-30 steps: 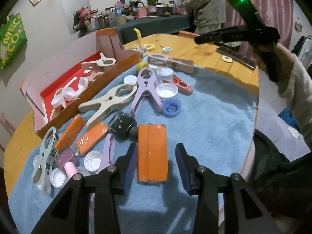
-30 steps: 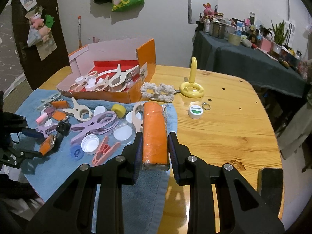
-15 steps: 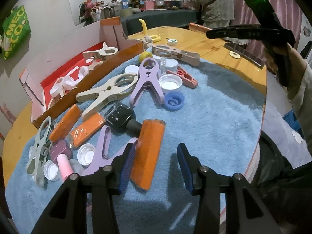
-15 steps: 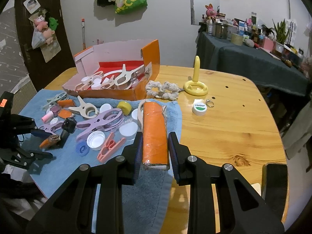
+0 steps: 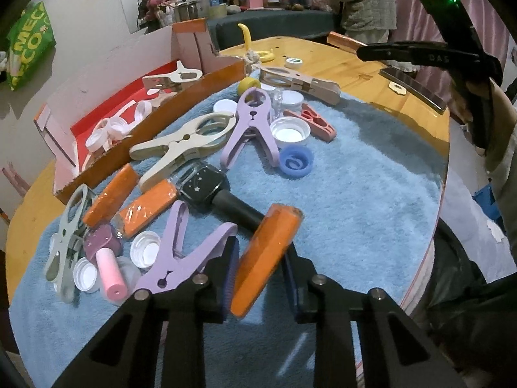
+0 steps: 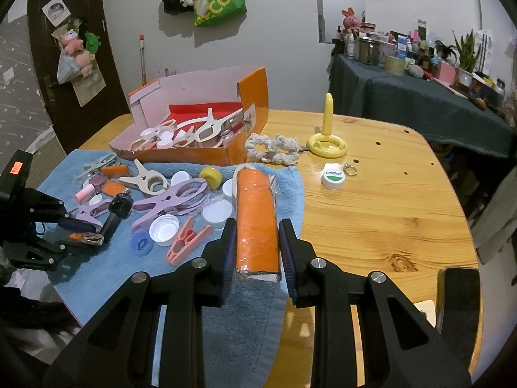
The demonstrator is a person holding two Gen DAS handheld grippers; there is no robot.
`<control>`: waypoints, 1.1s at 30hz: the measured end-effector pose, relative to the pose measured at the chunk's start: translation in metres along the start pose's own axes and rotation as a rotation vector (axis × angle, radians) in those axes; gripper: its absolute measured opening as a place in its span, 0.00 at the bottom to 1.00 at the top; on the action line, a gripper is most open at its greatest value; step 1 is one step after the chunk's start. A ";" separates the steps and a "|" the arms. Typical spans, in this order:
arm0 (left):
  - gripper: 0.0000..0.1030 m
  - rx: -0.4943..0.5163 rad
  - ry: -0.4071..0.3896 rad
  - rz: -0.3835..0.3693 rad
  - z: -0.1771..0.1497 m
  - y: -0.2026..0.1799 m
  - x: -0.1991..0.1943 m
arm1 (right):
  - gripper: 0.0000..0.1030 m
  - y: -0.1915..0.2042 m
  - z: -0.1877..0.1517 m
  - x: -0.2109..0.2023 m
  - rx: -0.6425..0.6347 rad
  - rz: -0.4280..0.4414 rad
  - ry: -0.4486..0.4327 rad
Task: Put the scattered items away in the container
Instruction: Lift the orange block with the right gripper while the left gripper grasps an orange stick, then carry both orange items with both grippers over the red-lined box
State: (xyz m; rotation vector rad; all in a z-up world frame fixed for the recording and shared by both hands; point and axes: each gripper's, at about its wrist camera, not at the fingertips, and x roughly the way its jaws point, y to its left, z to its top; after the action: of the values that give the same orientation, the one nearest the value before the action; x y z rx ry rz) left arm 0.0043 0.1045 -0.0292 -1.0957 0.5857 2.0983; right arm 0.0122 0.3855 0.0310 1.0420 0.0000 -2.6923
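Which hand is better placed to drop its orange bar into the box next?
Right, probably. The right gripper grips its orange bar squarely, aimed toward the open box. The left gripper is closing on a tilted orange bar, its grip not yet settled.

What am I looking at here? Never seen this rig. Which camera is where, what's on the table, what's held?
No robot: a person holds a two-finger gripper in each hand, each with a fisheye camera looking along its fingers.

The left view shows the left gripper, its jaws closing on a tilted orange packet. The right view shows the right gripper shut on a larger orange pack; the left gripper also appears there at the left edge.

A blue towel covers part of a wooden table. Pegs, bottle caps and more orange packets are scattered on the towel. The orange box, behind it, already holds some pegs and caps.
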 end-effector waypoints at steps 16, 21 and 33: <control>0.15 -0.070 -0.048 0.051 0.002 0.023 -0.017 | 0.24 0.025 0.012 0.001 -0.047 0.029 -0.016; 0.15 -0.097 -0.064 0.037 0.003 0.029 -0.023 | 0.24 0.034 0.018 -0.001 -0.066 0.035 -0.023; 0.15 -0.195 -0.127 0.038 0.034 0.068 -0.047 | 0.24 0.072 0.060 0.019 -0.141 0.087 -0.023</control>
State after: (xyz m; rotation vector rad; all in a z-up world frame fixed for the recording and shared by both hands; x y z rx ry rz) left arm -0.0459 0.0645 0.0335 -1.0541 0.3492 2.2766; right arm -0.0244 0.3063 0.0694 0.9464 0.1347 -2.5839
